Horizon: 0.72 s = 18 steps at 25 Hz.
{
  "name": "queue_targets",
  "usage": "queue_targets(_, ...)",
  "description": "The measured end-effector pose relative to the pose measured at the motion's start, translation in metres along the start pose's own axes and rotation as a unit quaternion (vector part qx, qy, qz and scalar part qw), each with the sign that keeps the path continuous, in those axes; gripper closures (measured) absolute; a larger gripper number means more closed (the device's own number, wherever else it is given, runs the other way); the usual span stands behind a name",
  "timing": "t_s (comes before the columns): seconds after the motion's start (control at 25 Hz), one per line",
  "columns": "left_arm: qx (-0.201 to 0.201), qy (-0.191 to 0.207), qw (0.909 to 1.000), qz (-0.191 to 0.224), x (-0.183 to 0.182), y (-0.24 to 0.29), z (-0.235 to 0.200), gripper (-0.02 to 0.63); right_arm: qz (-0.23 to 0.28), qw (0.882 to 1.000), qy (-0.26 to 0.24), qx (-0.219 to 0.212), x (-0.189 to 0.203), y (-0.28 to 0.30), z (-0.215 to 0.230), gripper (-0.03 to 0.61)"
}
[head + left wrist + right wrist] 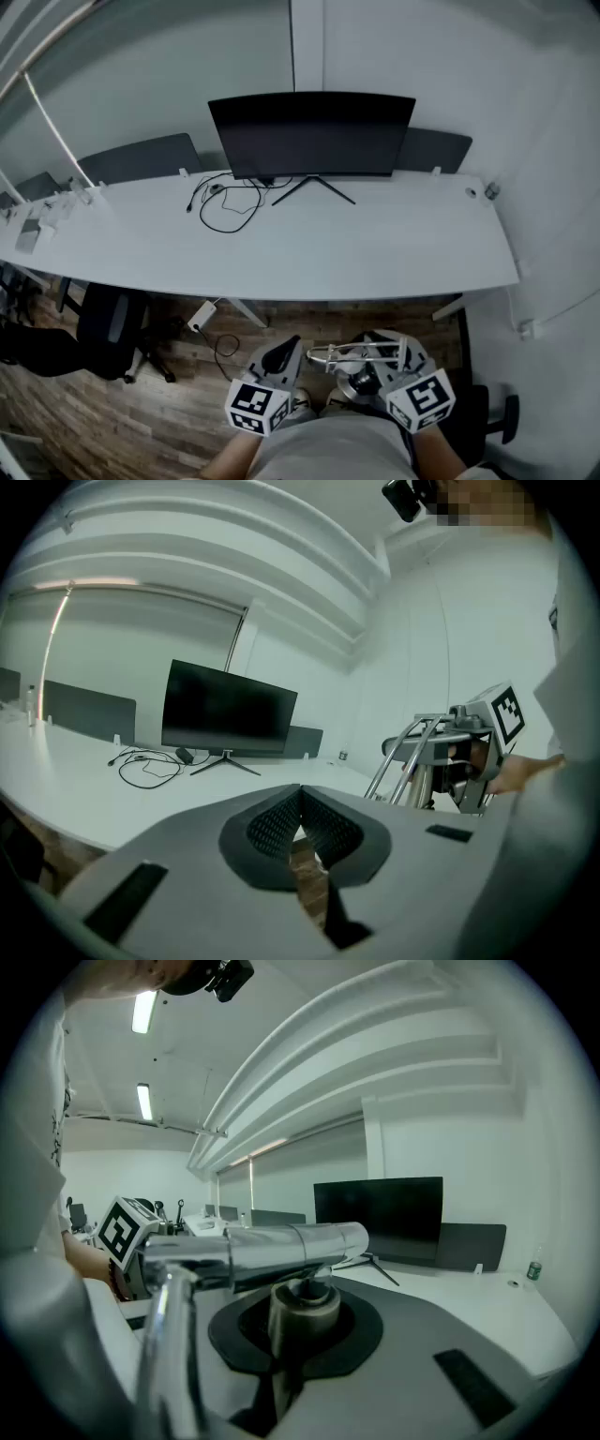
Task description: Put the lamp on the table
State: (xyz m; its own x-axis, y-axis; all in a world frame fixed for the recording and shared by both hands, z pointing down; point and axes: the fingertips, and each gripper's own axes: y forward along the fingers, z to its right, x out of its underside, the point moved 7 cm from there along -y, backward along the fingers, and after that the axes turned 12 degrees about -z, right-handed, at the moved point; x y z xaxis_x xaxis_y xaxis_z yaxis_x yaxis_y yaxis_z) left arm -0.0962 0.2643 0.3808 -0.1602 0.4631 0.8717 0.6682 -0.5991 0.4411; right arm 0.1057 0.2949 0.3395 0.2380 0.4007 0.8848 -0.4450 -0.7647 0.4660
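Observation:
The lamp (354, 357) is a chrome piece with a thin tubular frame and a round stem. I hold it low in front of the person's body, short of the white table (281, 253). My right gripper (373, 377) is shut on the lamp's stem (302, 1309), and the chrome tube (281, 1249) lies across above the jaws. Just left of it, my left gripper (283, 360) is shut with nothing between its pads (323, 825). The left gripper view shows the lamp's frame (417, 754) off to the right. The lamp's base is hidden.
A black monitor (312, 134) stands at the back middle of the table, with a black cable loop (228, 202) to its left. Small items (42, 220) lie at the table's left end. A dark office chair (108, 328) sits under the table at left on wood flooring.

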Motion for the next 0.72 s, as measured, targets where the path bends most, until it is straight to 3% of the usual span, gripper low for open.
queue_targets(0.72,0.002,0.001,1.0000,-0.002,-0.002,0.000,-0.015,0.611,0.007,1.000,0.008,0.000,-0.007,0.014,-0.001,0.546)
